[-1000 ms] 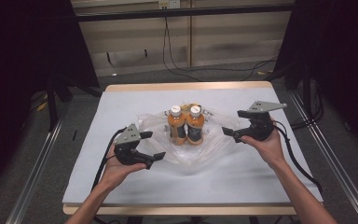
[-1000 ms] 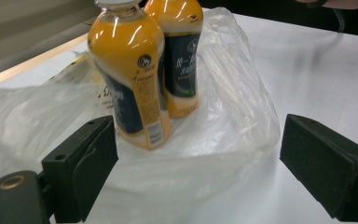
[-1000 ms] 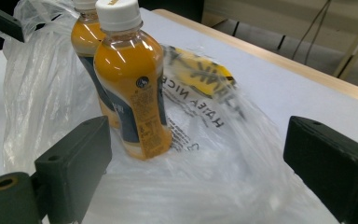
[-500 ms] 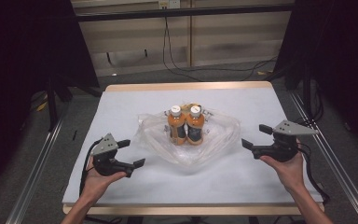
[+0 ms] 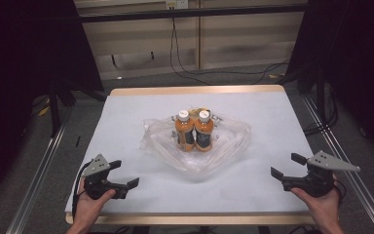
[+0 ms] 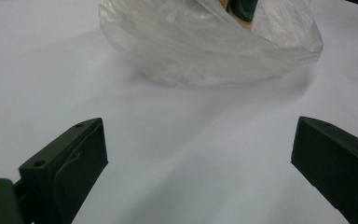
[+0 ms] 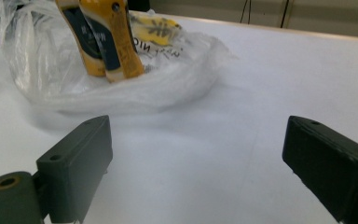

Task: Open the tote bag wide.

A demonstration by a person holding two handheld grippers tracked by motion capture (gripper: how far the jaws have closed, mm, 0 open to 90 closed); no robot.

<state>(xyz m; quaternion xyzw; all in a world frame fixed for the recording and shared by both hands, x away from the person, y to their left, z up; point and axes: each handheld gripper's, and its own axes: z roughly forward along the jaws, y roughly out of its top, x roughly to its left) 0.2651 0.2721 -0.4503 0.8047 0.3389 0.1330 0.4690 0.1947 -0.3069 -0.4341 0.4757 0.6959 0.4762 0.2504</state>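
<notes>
On bottle [image 7: 121,42] label, "NIO", partly hidden

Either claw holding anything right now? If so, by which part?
Nothing held. The left claw and right claw are both open over bare table, well apart from the plastic bag with the two orange bottles.

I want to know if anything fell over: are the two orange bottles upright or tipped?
Upright. Both orange bottles stand side by side, white caps on top, inside the spread-open clear plastic bag at the middle of the table.
</notes>
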